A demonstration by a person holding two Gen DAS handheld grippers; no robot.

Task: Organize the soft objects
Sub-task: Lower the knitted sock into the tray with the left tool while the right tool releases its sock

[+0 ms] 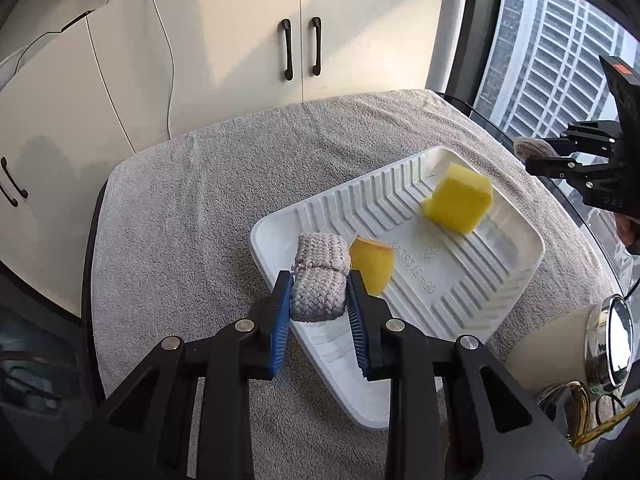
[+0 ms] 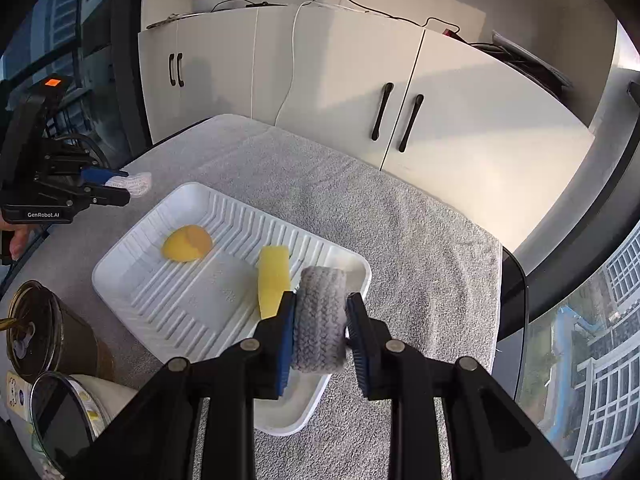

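In the left wrist view my left gripper (image 1: 320, 280) is shut on a grey knitted pad (image 1: 318, 300), held over the near-left corner of a white ribbed tray (image 1: 460, 280). In the tray lie a yellow sponge block (image 1: 458, 204) and a rounded orange sponge (image 1: 372, 266). My right gripper (image 2: 322, 298) is shut on a second grey knitted pad (image 2: 320, 320), above the tray's (image 2: 180, 300) right end, beside the yellow sponge block (image 2: 273, 284). The orange sponge (image 2: 187, 243) sits further left. Each view shows the other gripper at its edge, the right gripper (image 1: 528, 152) and the left gripper (image 2: 128, 185), each with a pad.
A grey towel (image 1: 200, 220) covers the dark table under the tray. White cabinets (image 2: 400, 80) stand behind, and windows flank the table. A dark brown cup (image 2: 44, 328) and a round lidded container (image 2: 64, 412) stand near the tray's left end.
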